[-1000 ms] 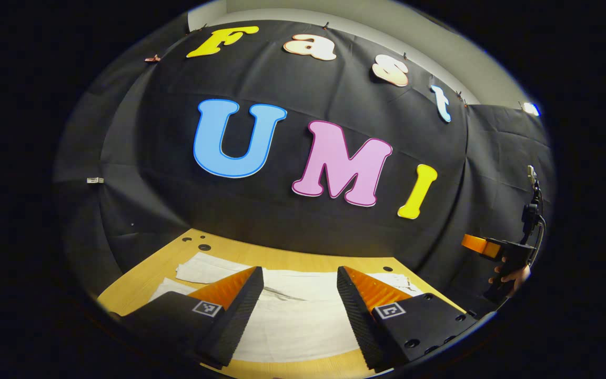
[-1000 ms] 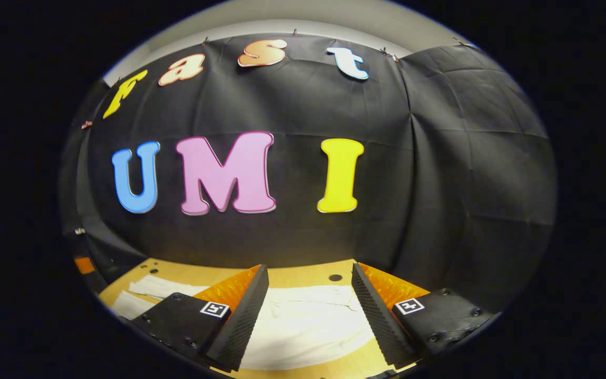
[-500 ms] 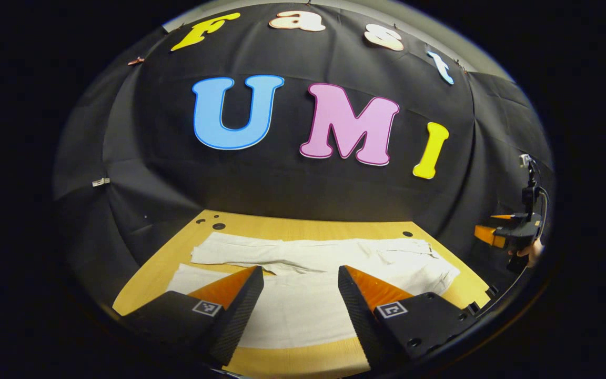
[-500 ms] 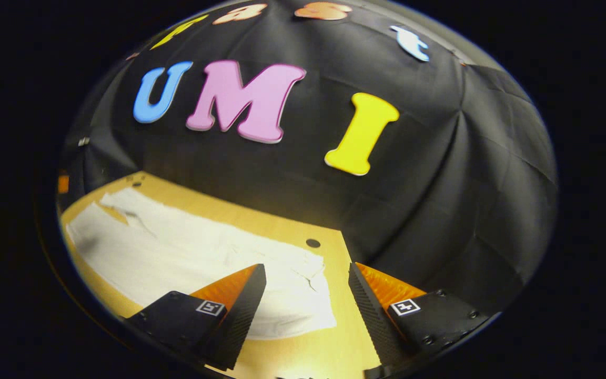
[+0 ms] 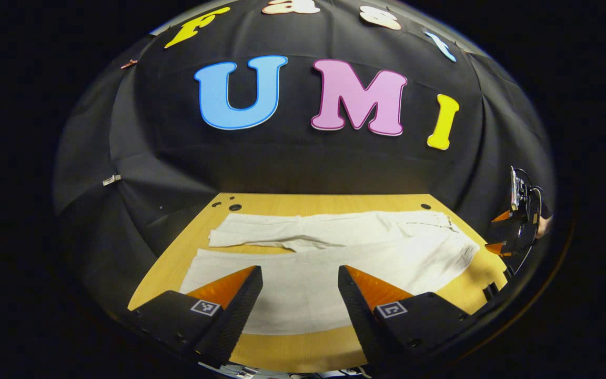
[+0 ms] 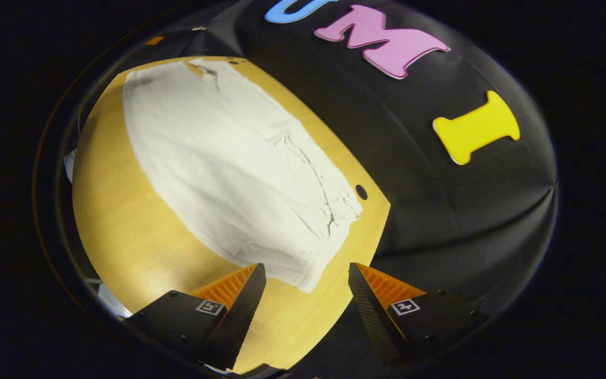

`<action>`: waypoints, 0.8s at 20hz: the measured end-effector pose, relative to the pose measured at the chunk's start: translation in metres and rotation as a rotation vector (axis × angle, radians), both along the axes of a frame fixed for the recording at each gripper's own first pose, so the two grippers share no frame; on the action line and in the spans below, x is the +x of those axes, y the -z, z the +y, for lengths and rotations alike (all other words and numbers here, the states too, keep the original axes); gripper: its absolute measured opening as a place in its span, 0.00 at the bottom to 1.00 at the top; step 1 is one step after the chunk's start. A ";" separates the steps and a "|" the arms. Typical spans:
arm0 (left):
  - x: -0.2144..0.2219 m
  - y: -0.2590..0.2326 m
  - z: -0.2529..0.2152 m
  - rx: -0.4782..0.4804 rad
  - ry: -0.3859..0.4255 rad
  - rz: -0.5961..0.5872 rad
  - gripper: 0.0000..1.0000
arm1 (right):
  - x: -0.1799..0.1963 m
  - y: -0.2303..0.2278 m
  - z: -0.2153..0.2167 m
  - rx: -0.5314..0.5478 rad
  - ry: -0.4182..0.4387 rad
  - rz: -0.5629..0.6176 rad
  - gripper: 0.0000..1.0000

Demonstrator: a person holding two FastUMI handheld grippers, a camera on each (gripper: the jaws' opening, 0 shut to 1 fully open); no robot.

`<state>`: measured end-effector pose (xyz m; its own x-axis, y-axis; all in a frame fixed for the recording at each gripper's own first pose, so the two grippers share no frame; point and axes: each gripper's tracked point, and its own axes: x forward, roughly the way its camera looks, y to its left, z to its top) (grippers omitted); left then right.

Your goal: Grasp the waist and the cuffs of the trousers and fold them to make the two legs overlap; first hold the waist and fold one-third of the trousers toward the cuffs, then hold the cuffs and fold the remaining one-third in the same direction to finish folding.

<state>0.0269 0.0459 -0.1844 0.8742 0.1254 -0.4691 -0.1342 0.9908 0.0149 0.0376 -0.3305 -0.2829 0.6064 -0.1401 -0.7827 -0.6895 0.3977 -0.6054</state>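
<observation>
White trousers (image 5: pixel 329 258) lie flat on the wooden table (image 5: pixel 292 350), both legs spread side by side, cuffs to the left and waist to the right in the left gripper view. My left gripper (image 5: pixel 300 273) hovers open above the near leg, holding nothing. The right gripper view looks down on the trousers (image 6: pixel 229 168) from the waist end. My right gripper (image 6: pixel 307 271) is open just above the near corner of the waist, nothing between its fingers. The right gripper (image 5: pixel 513 231) also shows at the far right of the left gripper view, beyond the waist.
The table (image 6: pixel 119 231) has small round holes near its back corners (image 5: pixel 234 207) and one beside the waist (image 6: pixel 361 192). Black cloth walls close the back and sides. Bare wood runs along the front edge, nearest me.
Both views have tilted down from the wall to the table. The right gripper has swung over the waist end and turned. The trousers have not moved.
</observation>
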 end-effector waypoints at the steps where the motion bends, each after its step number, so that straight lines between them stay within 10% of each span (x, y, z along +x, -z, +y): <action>1: -0.003 0.005 -0.001 0.006 -0.005 0.021 0.92 | -0.002 0.009 -0.009 -0.028 -0.023 0.039 0.98; 16: -0.038 0.038 0.017 0.076 -0.175 0.149 0.89 | 0.042 0.070 -0.033 -0.286 -0.376 0.098 0.93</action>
<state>-0.0108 0.0633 -0.2219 0.7579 0.3083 -0.5749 -0.2940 0.9481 0.1209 0.0794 -0.3637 -0.3534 0.5814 -0.1433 -0.8009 -0.8130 -0.0632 -0.5789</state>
